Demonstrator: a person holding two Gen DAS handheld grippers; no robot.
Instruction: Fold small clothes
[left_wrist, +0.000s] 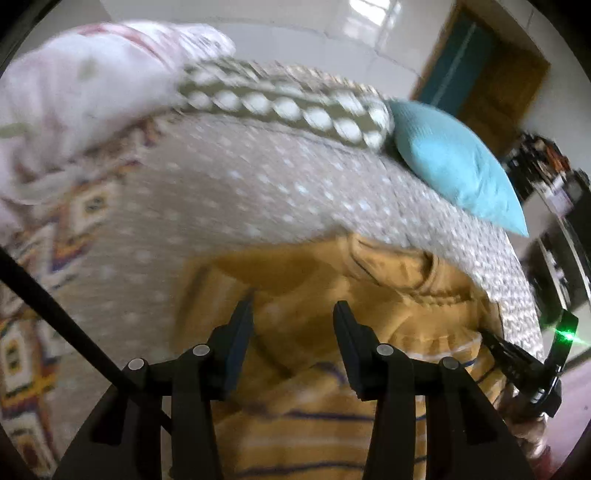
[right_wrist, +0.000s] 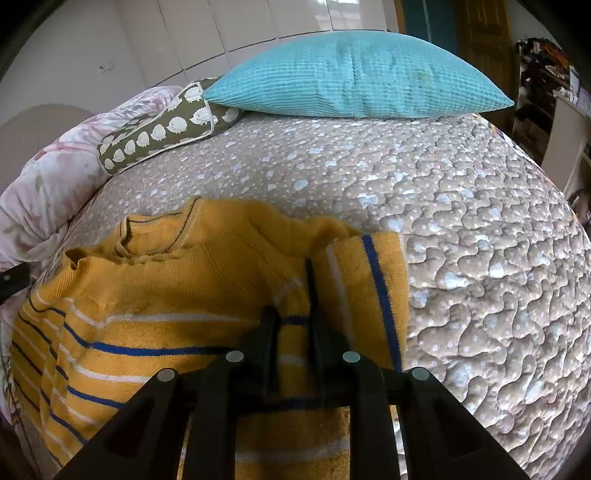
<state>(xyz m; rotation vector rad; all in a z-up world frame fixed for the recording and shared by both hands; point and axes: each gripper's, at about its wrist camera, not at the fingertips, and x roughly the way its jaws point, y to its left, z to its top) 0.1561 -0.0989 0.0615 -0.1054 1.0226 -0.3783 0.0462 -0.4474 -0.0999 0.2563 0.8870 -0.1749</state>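
A small yellow sweater (right_wrist: 177, 280) with blue and white stripes lies on the quilted bed, collar toward the pillows. Its right sleeve (right_wrist: 364, 280) is folded inward over the body. My right gripper (right_wrist: 291, 291) is shut on the sweater's fabric near that sleeve fold. In the left wrist view the sweater (left_wrist: 332, 417) lies under my left gripper (left_wrist: 293, 314), which is open and empty just above the cloth; this view is motion-blurred. The right gripper (left_wrist: 517, 362) shows at the right edge there.
The beige quilted bedspread (right_wrist: 461, 221) covers the bed. A turquoise pillow (right_wrist: 362, 81), a green hedgehog-print cushion (right_wrist: 162, 129) and a pink floral duvet (right_wrist: 48, 173) lie at the head. Shelves (right_wrist: 539, 74) stand at the right.
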